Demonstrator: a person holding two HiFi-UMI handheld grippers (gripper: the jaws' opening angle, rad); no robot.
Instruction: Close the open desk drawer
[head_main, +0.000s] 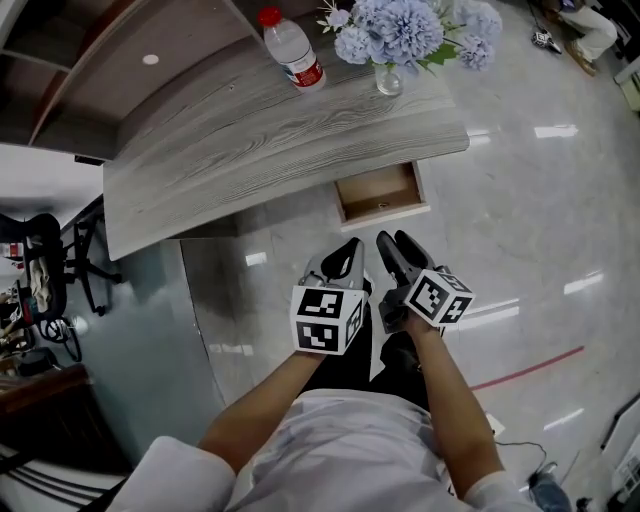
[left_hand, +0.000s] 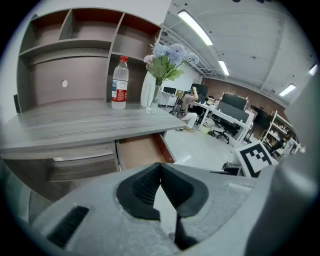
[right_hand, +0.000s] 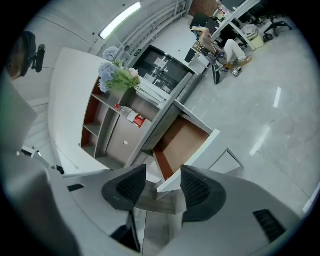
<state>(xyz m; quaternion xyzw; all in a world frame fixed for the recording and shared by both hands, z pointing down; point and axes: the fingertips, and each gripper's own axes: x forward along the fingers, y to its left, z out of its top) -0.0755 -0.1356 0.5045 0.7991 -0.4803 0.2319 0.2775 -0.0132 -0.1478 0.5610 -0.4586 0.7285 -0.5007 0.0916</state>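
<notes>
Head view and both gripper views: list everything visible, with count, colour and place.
desk: one, grey wood grain, ahead
drawer: one, brown inside, pale front, open under the desk's right end
bottle: one, clear with red cap and label, upright on the desk
vase: one, clear, on the desk right of the bottle
flowers: one bunch, pale blue, in the vase
shelves: one unit, grey and reddish-brown, behind the desk
floor: glossy grey, around the desk
left gripper: one, grey, jaws together, empty
right gripper: one, grey, jaws apart, gripping nothing, near the drawer front
</notes>
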